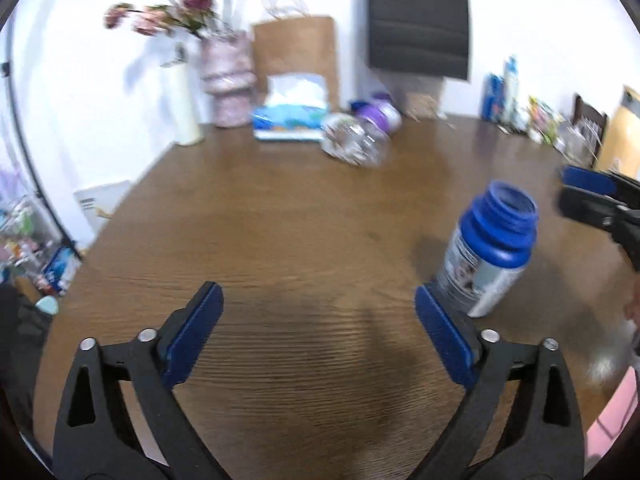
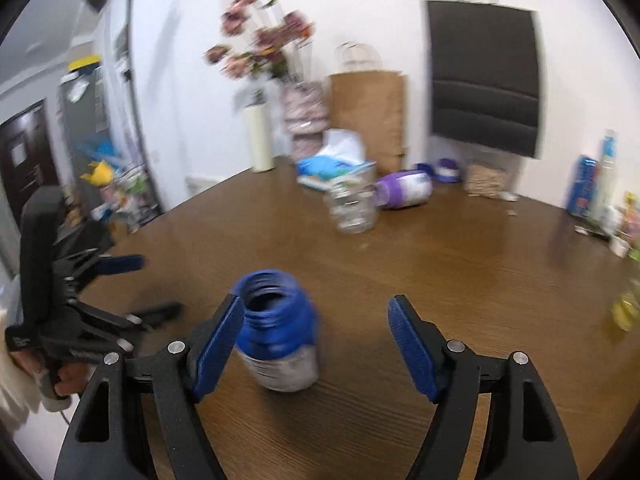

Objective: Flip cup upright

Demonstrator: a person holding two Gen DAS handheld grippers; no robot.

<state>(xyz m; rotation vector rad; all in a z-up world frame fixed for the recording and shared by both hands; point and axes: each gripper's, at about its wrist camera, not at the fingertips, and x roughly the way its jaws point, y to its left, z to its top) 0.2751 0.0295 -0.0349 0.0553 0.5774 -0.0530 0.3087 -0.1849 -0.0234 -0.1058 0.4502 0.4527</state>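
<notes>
A blue-necked cup with a grey label [image 2: 278, 332] stands upright on the brown table [image 2: 460, 264], mouth up, between my right gripper's fingers, close to the left pad [image 2: 218, 346]. My right gripper [image 2: 316, 316] is open, not touching it that I can tell. In the left wrist view the same cup [image 1: 492, 248] stands just past my left gripper's right pad [image 1: 442, 334]. My left gripper [image 1: 318, 304] is open and empty. The right gripper [image 1: 592, 196] shows at the right edge there, the left gripper [image 2: 132, 280] at the left in the right wrist view.
At the table's back lie a clear glass jar [image 2: 354, 208], a purple-capped bottle [image 2: 404, 188], a tissue pack [image 2: 332, 168], a brown paper bag [image 2: 368, 116], a flower vase [image 2: 262, 140] and a black bag [image 2: 484, 76]. Cans and packets [image 2: 592, 188] stand at the right edge.
</notes>
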